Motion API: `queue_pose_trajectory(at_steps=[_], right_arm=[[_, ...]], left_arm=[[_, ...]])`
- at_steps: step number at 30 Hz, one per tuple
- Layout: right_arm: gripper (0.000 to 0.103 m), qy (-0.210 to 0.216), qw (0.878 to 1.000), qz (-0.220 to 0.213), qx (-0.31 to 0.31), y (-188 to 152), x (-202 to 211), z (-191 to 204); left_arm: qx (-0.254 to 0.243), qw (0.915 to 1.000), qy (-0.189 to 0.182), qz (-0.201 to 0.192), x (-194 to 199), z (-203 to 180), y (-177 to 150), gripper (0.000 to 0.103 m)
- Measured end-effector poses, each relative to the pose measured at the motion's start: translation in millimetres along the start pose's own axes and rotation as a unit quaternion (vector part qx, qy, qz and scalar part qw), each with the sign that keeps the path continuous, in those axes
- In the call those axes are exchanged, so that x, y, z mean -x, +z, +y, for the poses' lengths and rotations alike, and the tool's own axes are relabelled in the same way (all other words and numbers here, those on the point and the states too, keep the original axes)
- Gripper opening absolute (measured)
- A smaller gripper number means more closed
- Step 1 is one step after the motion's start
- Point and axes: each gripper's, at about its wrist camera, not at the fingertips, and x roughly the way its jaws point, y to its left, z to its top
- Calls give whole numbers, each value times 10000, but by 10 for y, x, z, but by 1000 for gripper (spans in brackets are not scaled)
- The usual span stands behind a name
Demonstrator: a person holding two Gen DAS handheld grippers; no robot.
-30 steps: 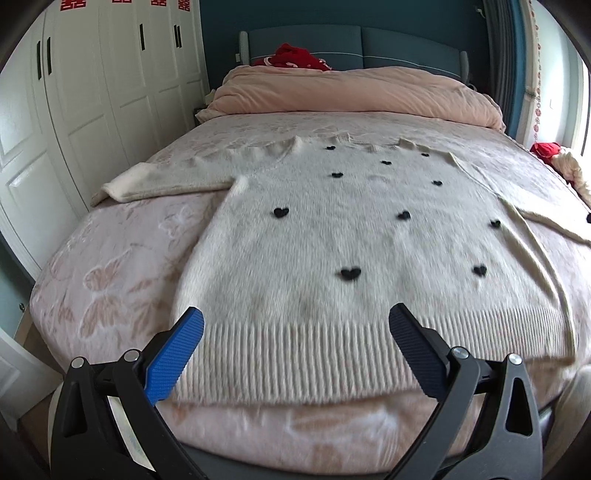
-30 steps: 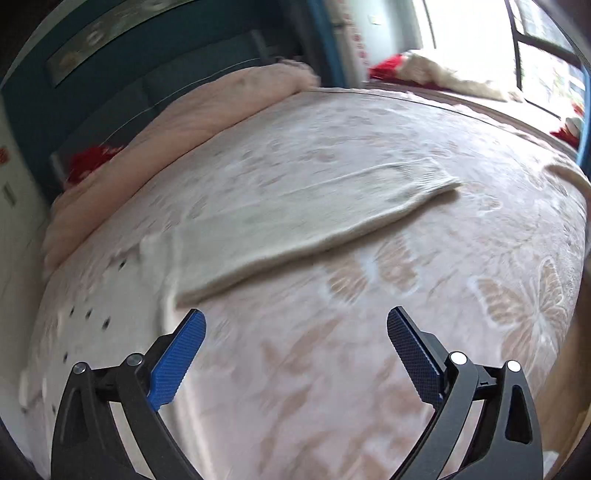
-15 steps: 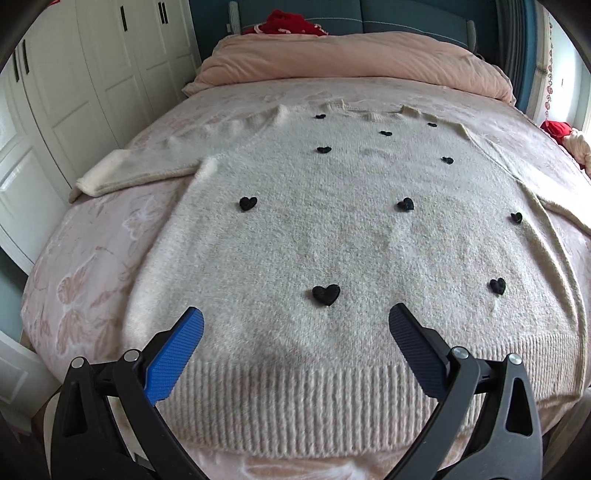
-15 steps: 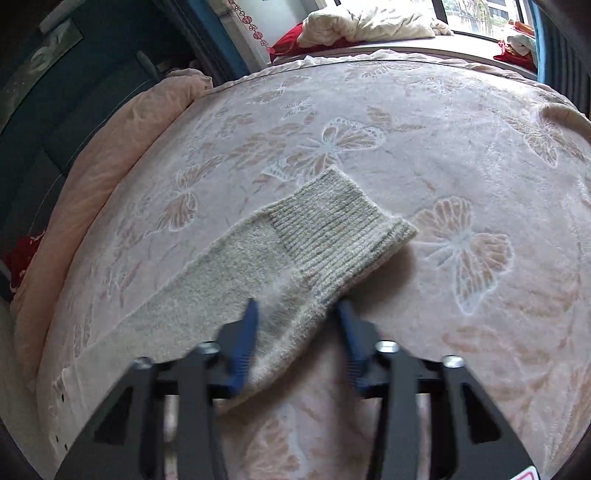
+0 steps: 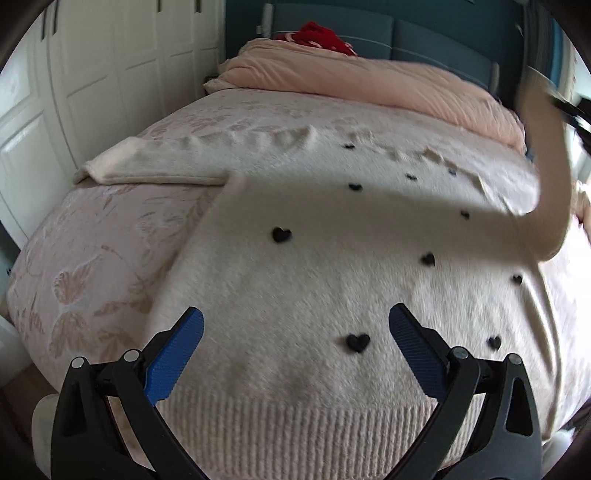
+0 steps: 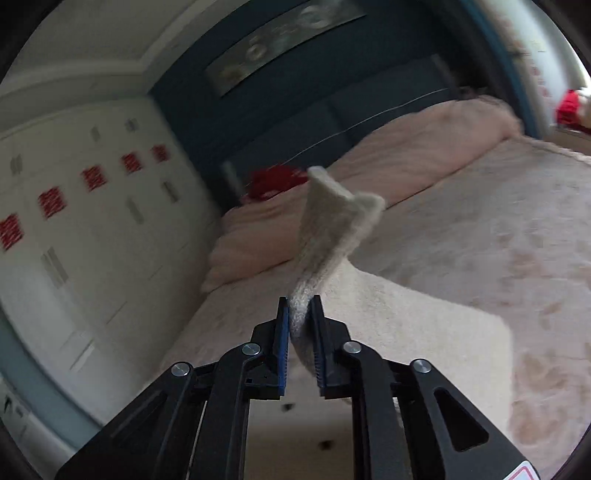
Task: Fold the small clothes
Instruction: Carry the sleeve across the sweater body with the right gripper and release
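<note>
A cream knit sweater [image 5: 332, 280] with small black hearts lies flat on the bed, hem toward me. Its left sleeve [image 5: 155, 166] lies stretched out to the left. My left gripper [image 5: 295, 332] is open and empty, hovering over the sweater's lower body just above the ribbed hem. My right gripper [image 6: 300, 306] is shut on the ribbed cuff of the right sleeve [image 6: 332, 229] and holds it up off the bed. In the left wrist view the raised right sleeve [image 5: 546, 177] arcs up at the right edge.
The bed has a pink butterfly-patterned cover [image 5: 96, 266]. A rolled pink duvet [image 5: 369, 85] and a red item [image 5: 325, 35] lie at the blue headboard. White wardrobe doors [image 5: 92, 74] stand close on the left. A window ledge lies to the right.
My right gripper closed on the right sleeve's cuff and lifted it up and over toward the sweater's body. My left gripper moved forward over the sweater, still open.
</note>
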Motion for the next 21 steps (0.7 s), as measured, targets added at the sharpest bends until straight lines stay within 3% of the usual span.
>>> queue_pose_trajectory(at_steps=[2,4,5,7,10,14,16,19,21], right_arm=[[36,362,9967,552,482,-284,-498,560],[41,324,9909,824,1013,-567,-767,934],[42,297,9892,888,1124,-653,-816,1003],[56,44,9884,952,1178,-796,-805,974],[61,-697,9881,1050,880,-978,-610,550],[61,-2015,9653,1529,646,-1210,-346,-116],[61,-2279,9581,1679,434,-1243,-303,-381],[61,-2507,9508,1809,230,-1271,-286,-652],[61,-2622,9448,1959,141,-1321,-354,-784]], left_arm=[[157,9999,-65,11,6,94,71,98],[279,9995,-170,12,-2,184,179,98],[316,9992,-247,-24,-8,225,257,98],[385,9983,-429,-117,-58,281,429,98],[603,9945,-850,-88,-313,265,806,98],[946,9864,-1337,145,-842,50,1304,98],[1132,9823,-1452,342,-1223,-132,1535,98],[1294,9799,-1266,841,-1766,-376,1710,97],[1460,9769,-1110,1093,-2053,-471,1742,88]])
